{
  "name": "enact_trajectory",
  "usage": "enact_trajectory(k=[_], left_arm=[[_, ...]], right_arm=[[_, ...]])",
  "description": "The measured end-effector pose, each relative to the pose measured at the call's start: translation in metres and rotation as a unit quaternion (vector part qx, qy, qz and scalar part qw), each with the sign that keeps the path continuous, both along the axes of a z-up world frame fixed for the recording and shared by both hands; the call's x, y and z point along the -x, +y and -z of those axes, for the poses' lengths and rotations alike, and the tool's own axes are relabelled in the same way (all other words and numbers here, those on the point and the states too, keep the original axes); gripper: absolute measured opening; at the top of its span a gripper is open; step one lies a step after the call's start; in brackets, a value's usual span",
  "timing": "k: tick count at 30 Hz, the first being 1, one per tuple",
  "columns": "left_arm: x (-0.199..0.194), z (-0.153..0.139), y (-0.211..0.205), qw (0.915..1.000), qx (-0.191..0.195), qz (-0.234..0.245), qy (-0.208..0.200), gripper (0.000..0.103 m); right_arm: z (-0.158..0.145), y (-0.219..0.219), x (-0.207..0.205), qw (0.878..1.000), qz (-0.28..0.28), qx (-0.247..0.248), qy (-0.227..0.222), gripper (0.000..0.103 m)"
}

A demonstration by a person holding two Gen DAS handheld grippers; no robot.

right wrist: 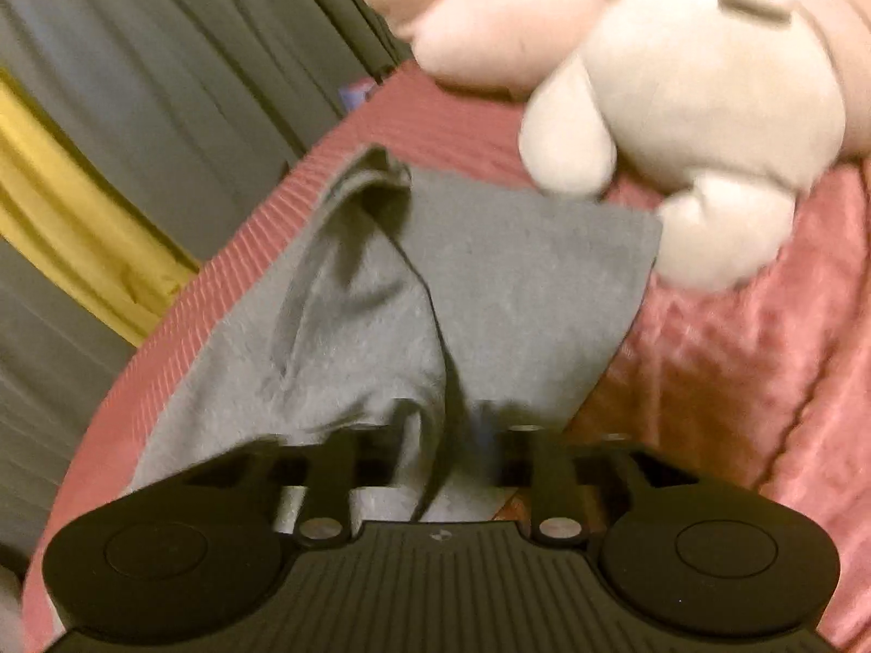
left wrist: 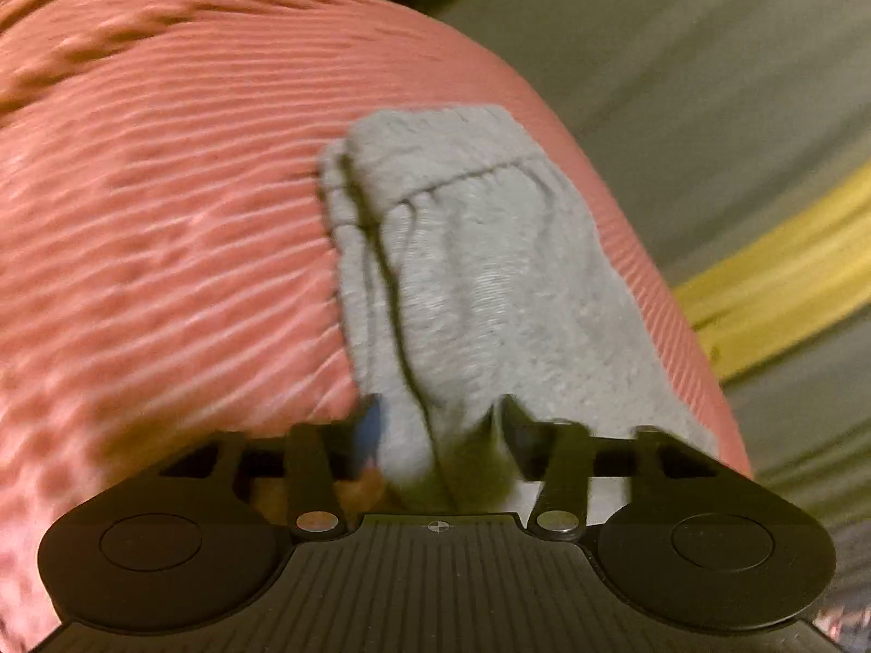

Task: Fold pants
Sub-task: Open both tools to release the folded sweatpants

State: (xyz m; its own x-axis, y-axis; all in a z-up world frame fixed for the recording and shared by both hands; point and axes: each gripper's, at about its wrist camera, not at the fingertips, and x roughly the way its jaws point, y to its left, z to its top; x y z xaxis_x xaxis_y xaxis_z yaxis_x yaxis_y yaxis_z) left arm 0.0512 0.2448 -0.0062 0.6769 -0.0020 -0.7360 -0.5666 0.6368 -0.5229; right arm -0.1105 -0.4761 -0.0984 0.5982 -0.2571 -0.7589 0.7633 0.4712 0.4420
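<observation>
looking along your left gripper point(left wrist: 438, 424), you have the grey pants point(left wrist: 462, 283) lying folded on the pink ribbed bedcover point(left wrist: 163, 228), close to its edge, with the gathered waistband point(left wrist: 435, 163) at the far end. your fingers stand spread here, one to each side of the near end of the cloth, and the blurred picture shows no pad pressing on it, so nothing is pinched. along your right gripper point(right wrist: 452, 430) the same pants point(right wrist: 490, 272) run away from you on the bedcover point(right wrist: 735, 353), with a raised fold point(right wrist: 375, 185) down their length. these fingers also stand spread, cloth passing between them with no visible pressure from either pad. a pale plush toy point(right wrist: 680, 109) rests on the bedcover just beyond the far corner of the pants; whether it touches them cannot be told. a yellow strip point(left wrist: 773, 283) and grey curtain folds point(right wrist: 136, 81) show past the bed's edge.
</observation>
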Motion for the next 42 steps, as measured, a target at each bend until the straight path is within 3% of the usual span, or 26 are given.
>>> enact_trajectory(k=[1, 6, 10, 13, 15, 18, 20, 21, 23, 25, 26, 28, 32, 36, 38, 40, 42], left_arm=[[0.006, -0.004, -0.006, 0.9999, -0.010, -0.004, -0.001, 0.068], [0.018, -0.019, -0.049, 0.9961, -0.069, 0.051, -0.017, 0.074], [0.015, -0.024, -0.100, 0.9834, -0.118, 0.126, -0.057, 0.083], [0.007, -0.012, -0.135, 0.9742, -0.118, 0.173, -0.084, 0.085], [-0.001, 0.000, -0.149, 0.9726, -0.111, 0.195, -0.060, 0.085], [-0.014, 0.011, -0.159, 0.9697, -0.123, 0.210, -0.016, 0.084], [-0.015, 0.011, -0.155, 0.9722, -0.118, 0.200, -0.027, 0.084], [-0.015, 0.012, -0.152, 0.9743, -0.111, 0.193, -0.029, 0.084], [-0.010, 0.013, -0.147, 0.9775, -0.095, 0.185, -0.034, 0.084], [-0.006, 0.012, -0.145, 0.9787, -0.089, 0.182, -0.037, 0.084], [-0.006, 0.012, -0.146, 0.9782, -0.091, 0.183, -0.036, 0.085], [-0.007, 0.011, -0.150, 0.9763, -0.102, 0.188, -0.031, 0.085], [-0.010, 0.014, -0.154, 0.9742, -0.112, 0.195, -0.026, 0.087], [-0.009, 0.016, -0.146, 0.9781, -0.090, 0.185, -0.034, 0.087], [-0.006, 0.015, -0.144, 0.9798, -0.079, 0.180, -0.038, 0.087], [-0.006, 0.016, -0.142, 0.9808, -0.071, 0.177, -0.040, 0.087], [-0.007, 0.017, -0.141, 0.9810, -0.069, 0.177, -0.040, 0.087]], right_arm=[[-0.006, 0.001, 0.002, 1.000, -0.004, 0.021, 0.002, 0.065], [-0.029, 0.014, -0.002, 0.991, -0.054, 0.126, 0.007, 0.069], [-0.035, 0.057, -0.039, 0.957, -0.183, 0.221, 0.045, 0.072], [-0.028, 0.085, -0.066, 0.937, -0.298, 0.182, -0.002, 0.072], [-0.015, 0.094, -0.084, 0.935, -0.322, 0.148, -0.006, 0.072], [0.009, 0.084, -0.103, 0.947, -0.291, 0.132, 0.030, 0.072], [0.024, 0.060, -0.102, 0.960, -0.239, 0.126, 0.069, 0.072], [0.025, 0.044, -0.093, 0.969, -0.196, 0.132, 0.072, 0.071], [0.019, 0.005, -0.061, 0.989, -0.058, 0.126, 0.050, 0.070], [0.015, -0.021, -0.028, 0.988, 0.062, 0.132, 0.056, 0.077], [0.014, -0.027, -0.015, 0.983, 0.106, 0.135, 0.066, 0.081], [0.016, -0.037, 0.012, 0.980, 0.167, 0.101, 0.040, 0.088], [0.020, -0.043, 0.035, 0.986, 0.159, 0.013, -0.047, 0.088], [0.019, -0.037, 0.033, 0.990, 0.129, -0.004, -0.064, 0.088], [0.024, -0.047, 0.033, 0.989, 0.131, -0.025, -0.057, 0.078], [0.029, -0.048, 0.036, 0.989, 0.130, -0.050, -0.051, 0.051], [0.038, -0.053, 0.042, 0.987, 0.119, -0.096, -0.049, 0.044]])
